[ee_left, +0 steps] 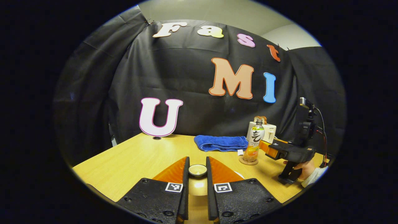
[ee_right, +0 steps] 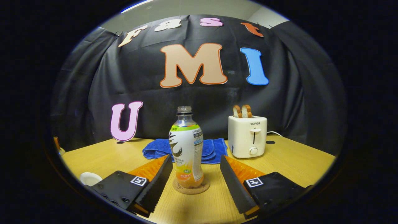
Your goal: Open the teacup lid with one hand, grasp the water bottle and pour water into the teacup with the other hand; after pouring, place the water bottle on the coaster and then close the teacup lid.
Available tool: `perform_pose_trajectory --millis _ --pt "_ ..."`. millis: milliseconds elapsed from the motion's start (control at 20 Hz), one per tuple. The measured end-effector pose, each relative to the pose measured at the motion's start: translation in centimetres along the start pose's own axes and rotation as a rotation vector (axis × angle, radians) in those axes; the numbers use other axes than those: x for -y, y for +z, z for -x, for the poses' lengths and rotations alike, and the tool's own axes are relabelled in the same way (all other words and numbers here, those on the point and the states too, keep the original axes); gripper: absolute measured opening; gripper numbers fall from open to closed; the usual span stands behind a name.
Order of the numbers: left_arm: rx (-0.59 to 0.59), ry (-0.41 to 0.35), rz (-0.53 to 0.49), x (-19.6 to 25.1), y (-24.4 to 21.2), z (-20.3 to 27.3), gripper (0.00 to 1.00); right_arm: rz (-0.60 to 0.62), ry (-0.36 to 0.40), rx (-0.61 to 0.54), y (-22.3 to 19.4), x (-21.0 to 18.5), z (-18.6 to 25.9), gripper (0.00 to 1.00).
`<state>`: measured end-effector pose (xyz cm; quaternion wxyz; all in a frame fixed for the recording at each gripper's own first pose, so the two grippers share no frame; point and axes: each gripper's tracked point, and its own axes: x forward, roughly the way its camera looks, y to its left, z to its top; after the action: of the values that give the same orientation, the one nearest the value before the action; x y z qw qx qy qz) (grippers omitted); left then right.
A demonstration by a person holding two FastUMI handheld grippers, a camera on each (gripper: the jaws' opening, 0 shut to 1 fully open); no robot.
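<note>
While left tool pinches lid knob, right tool gapes around bottle.

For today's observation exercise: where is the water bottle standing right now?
The water bottle stands upright on the round coaster, centred in the right gripper view between the open right gripper, with the blue towel behind and the toaster to its right.

Toaster front reads "SUPOR". Water bottle label print too small, probably not legible. Fingers carry square coded markers.
</note>
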<state>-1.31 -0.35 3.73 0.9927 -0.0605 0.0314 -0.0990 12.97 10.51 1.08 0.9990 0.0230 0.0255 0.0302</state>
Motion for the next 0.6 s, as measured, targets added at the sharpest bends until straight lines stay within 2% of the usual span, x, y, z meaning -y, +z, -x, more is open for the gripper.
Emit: perform_pose_trajectory --millis 50,100,150,200,350,500,550,600 --pt "-0.004 -0.009 0.008 0.5 -0.2 -0.3 0.22 0.004 -0.006 0.016 0.5 0.5 0.5 0.98" --pt "-0.013 -0.021 0.021 1.1 -0.8 -0.7 0.22 0.014 -0.017 0.030 1.1 1.2 0.9 0.93" --pt "-0.028 -0.034 0.033 1.7 -1.3 -1.1 0.22 0.023 -0.023 0.043 1.5 1.7 1.4 0.93" --pt "-0.045 -0.041 0.039 2.1 -1.9 -1.5 0.22 0.029 -0.023 0.054 1.9 2.0 1.8 0.98" --pt "-0.063 -0.046 0.025 2.9 -2.5 -2.4 0.22 0.026 -0.013 0.065 2.1 2.5 3.1 0.98" --pt "-0.061 -0.063 0.011 4.2 -2.9 -3.3 0.22 0.020 -0.010 0.047 1.3 2.9 3.4 0.98" --pt "-0.068 -0.068 0.005 4.5 -3.3 -3.6 0.22 0.020 -0.005 0.036 1.0 2.8 3.6 0.93" --pt "-0.074 -0.073 -0.004 4.9 -3.6 -3.8 0.22 0.018 0.000 0.031 0.8 2.9 3.8 0.93"
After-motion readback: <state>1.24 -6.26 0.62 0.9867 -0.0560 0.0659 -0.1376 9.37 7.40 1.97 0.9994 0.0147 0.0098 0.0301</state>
